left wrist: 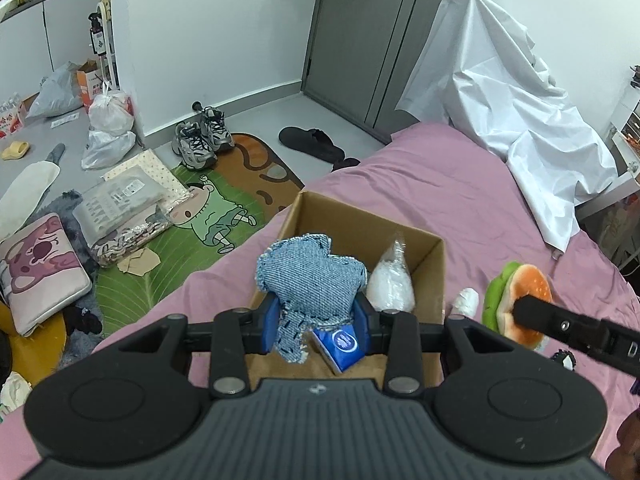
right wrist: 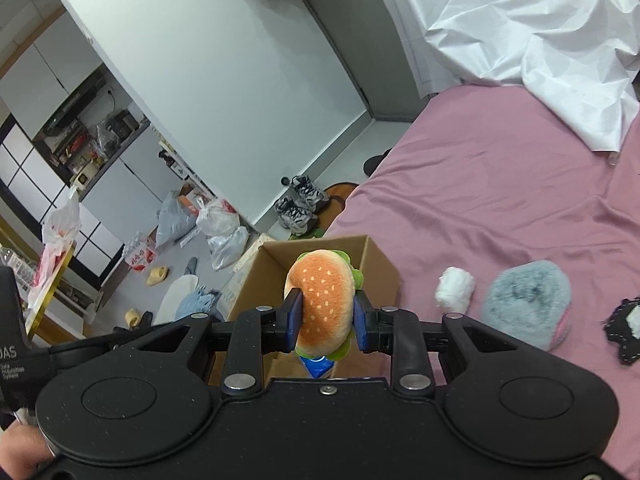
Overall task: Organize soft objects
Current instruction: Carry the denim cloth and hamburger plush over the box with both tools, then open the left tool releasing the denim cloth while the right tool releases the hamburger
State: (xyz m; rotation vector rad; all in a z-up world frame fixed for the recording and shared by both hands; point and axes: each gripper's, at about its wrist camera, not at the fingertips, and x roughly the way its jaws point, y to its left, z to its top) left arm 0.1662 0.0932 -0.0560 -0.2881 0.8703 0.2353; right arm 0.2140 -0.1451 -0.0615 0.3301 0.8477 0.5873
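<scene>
My left gripper (left wrist: 316, 322) is shut on a blue denim plush (left wrist: 310, 280) and holds it over the open cardboard box (left wrist: 434, 272) on the pink bed. Inside the box lie a clear bag of white stuffing (left wrist: 390, 282) and a blue packet (left wrist: 340, 342). My right gripper (right wrist: 326, 322) is shut on a plush hamburger (right wrist: 326, 300) and holds it above the box (right wrist: 380, 270). The hamburger (left wrist: 520, 300) also shows in the left wrist view, right of the box. A small white fluffy roll (right wrist: 454, 286), a grey furry plush (right wrist: 528, 302) and a black-and-white plush (right wrist: 628, 328) lie on the bed.
The pink bed sheet (left wrist: 460, 196) carries a crumpled white sheet (left wrist: 520, 120) at its far end. On the floor left of the bed lie a cartoon rug (left wrist: 208, 208), sneakers (left wrist: 202, 140), a black slipper (left wrist: 312, 144), plastic bags (left wrist: 108, 128) and packaged items (left wrist: 120, 208).
</scene>
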